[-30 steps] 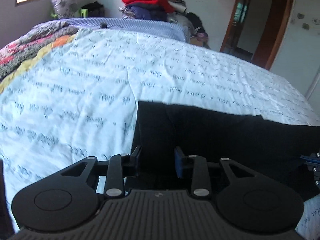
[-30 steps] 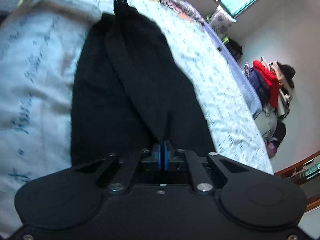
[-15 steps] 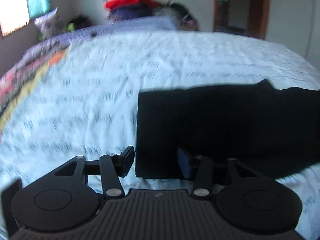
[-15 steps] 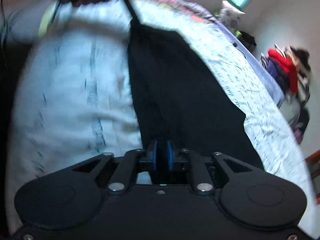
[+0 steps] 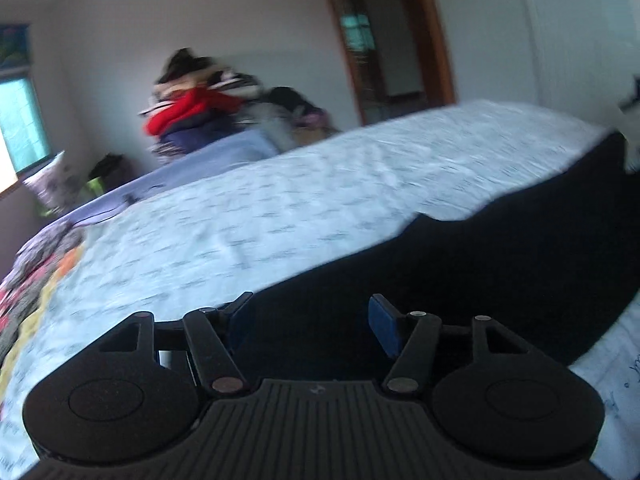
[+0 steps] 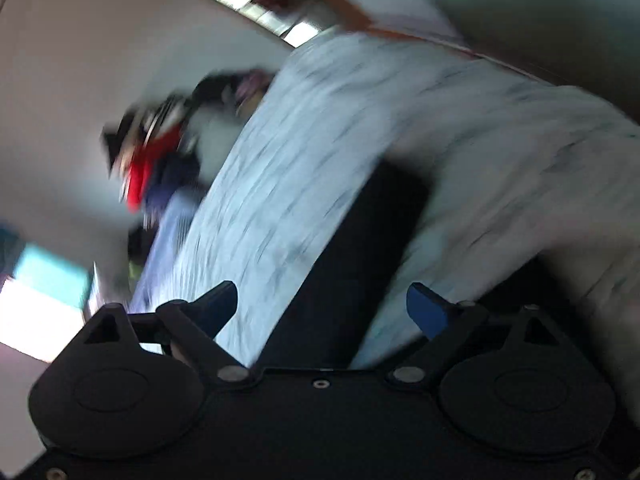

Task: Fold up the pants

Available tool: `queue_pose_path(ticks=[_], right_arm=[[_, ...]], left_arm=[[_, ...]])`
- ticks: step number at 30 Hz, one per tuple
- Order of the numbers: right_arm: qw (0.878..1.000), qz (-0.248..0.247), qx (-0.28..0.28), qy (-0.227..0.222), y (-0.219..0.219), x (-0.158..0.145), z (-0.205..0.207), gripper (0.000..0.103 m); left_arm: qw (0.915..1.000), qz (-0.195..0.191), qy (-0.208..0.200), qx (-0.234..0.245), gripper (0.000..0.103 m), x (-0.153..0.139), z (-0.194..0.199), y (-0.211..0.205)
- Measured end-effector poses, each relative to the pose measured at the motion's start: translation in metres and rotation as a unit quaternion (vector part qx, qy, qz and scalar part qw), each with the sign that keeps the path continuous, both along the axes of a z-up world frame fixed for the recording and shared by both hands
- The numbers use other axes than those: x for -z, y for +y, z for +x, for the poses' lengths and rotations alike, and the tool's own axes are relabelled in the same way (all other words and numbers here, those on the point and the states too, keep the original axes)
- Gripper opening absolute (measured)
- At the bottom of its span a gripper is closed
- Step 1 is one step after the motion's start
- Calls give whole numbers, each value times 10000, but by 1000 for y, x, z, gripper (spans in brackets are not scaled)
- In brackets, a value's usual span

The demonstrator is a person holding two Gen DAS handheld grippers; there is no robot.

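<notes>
Black pants (image 5: 460,276) lie flat on a bed with a white printed sheet (image 5: 320,188). In the left wrist view they stretch from the centre to the right edge. My left gripper (image 5: 308,320) hovers over their near edge, its jaws opening, with no cloth pinched between the blue pads. In the blurred, rolled right wrist view the pants (image 6: 352,272) run as a dark band up from the gripper. My right gripper (image 6: 322,306) is opening wide above that band, and its pads press on nothing.
A heap of clothes (image 5: 192,112) with a red garment stands beyond the bed's far side. A colourful quilt (image 5: 28,280) lies at the bed's left. A wooden doorway (image 5: 384,40) is at the back right, and a window (image 5: 20,128) at the left.
My right gripper let go of the pants, opened wide, rolled sharply and swept sideways. My left gripper opened wider, shifted along the pants and tilted.
</notes>
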State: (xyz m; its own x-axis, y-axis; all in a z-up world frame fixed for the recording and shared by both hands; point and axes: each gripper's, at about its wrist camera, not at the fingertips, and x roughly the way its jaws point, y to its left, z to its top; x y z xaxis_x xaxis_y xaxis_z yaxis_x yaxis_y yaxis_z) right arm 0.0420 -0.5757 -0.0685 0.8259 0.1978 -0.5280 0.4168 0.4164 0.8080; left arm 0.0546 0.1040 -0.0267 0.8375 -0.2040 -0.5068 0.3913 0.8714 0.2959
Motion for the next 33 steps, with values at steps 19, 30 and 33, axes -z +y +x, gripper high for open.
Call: queue_pose_path(ticks=[19, 30, 33], right_arm=[[9894, -761, -1017, -702, 50, -6, 47, 12], [9792, -1420, -831, -1185, 55, -78, -47, 11], [9795, -1504, -634, -1183, 49, -82, -82, 12]], left_arm=[[9959, -53, 838, 334, 76, 55, 23, -10], [9934, -275, 972, 537, 76, 52, 18, 7], [9922, -425, 1043, 537, 76, 52, 19, 9]])
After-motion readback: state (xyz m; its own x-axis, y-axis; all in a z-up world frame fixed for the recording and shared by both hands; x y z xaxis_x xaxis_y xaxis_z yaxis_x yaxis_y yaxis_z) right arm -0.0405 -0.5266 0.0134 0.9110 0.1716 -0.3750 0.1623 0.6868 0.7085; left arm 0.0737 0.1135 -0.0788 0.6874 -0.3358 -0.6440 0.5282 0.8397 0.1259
